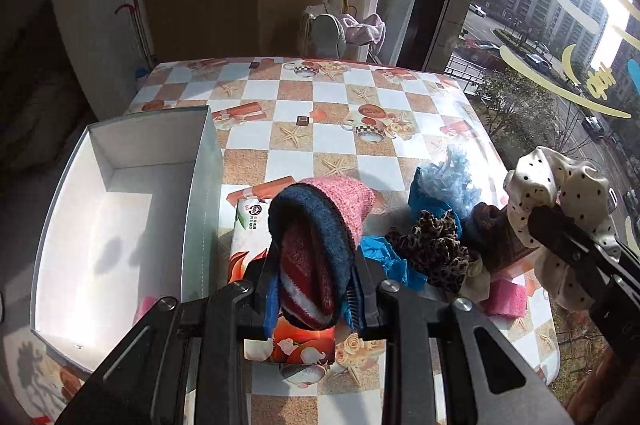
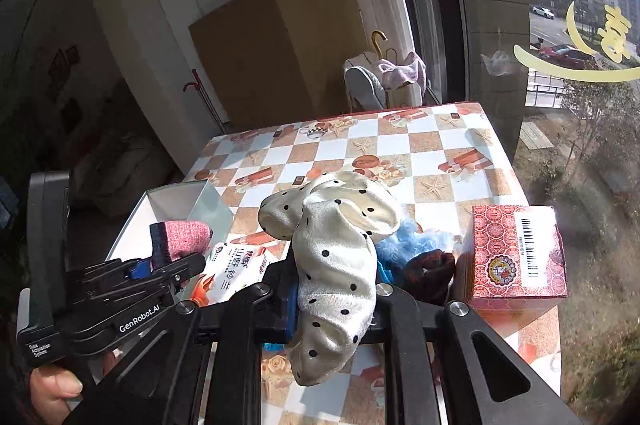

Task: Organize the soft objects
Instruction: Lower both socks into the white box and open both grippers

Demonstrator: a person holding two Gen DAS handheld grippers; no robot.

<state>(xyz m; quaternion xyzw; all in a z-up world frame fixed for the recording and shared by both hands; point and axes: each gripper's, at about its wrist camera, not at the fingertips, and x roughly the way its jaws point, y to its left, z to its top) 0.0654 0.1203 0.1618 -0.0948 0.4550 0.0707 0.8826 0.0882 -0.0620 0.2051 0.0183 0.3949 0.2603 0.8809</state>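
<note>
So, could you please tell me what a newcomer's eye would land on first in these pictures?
Probably the two held items: the left hand-held gripper is shut on a pink and navy knitted sock, and the right hand-held gripper is shut on a cream polka-dot scrunchie. Next comes the open white box at the table's left edge, then the heap of soft items on the checkered tablecloth to the right.

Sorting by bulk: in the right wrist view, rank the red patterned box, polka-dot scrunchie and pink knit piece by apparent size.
1-2. polka-dot scrunchie and red patterned box: alike, and the scrunchie sits nearest the lens, so unsure.
3. pink knit piece, clearly smallest.
</note>
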